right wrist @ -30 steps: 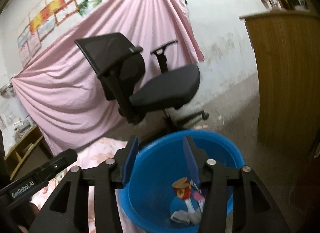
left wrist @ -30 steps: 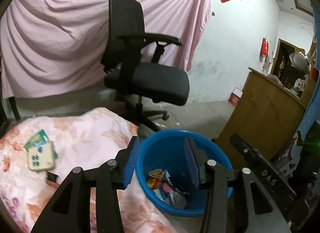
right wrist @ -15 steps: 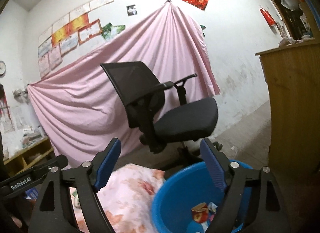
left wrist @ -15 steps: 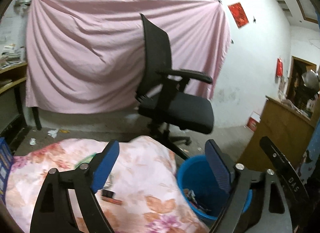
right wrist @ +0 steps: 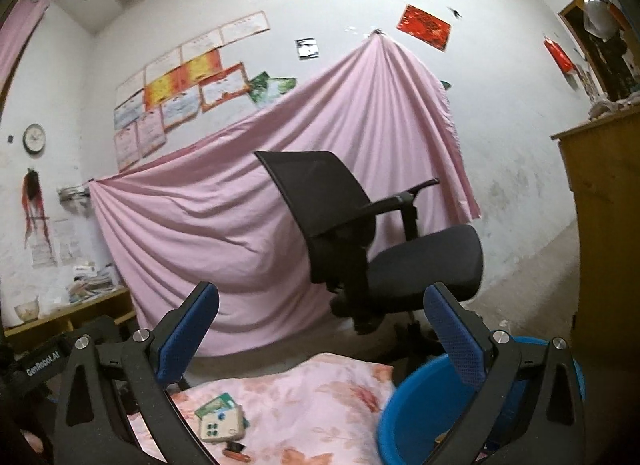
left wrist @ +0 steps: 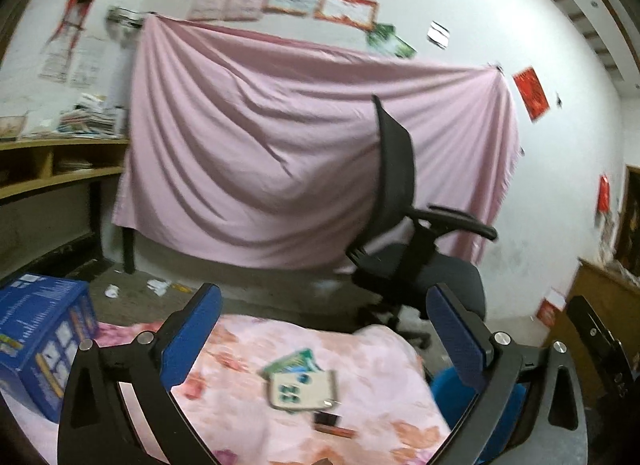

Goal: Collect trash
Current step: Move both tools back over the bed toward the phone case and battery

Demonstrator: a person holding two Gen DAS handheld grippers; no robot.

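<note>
Trash lies on the floral cloth [left wrist: 248,377] beside the blue bin [right wrist: 416,405]: a pale card packet [left wrist: 302,389] lying flat, its long axis running across the left wrist view, a green wrapper [left wrist: 292,361] tucked under its far edge, and a small dark piece [left wrist: 326,420] just nearer. The left tool [left wrist: 320,339] and right tool [right wrist: 320,335] have just been opening; both stand wide apart, holding nothing and touching nothing. The bin sits right of the cloth.

Blue bucket [right wrist: 404,417], pink floral quilt [left wrist: 248,365], black chair [right wrist: 360,233]
</note>
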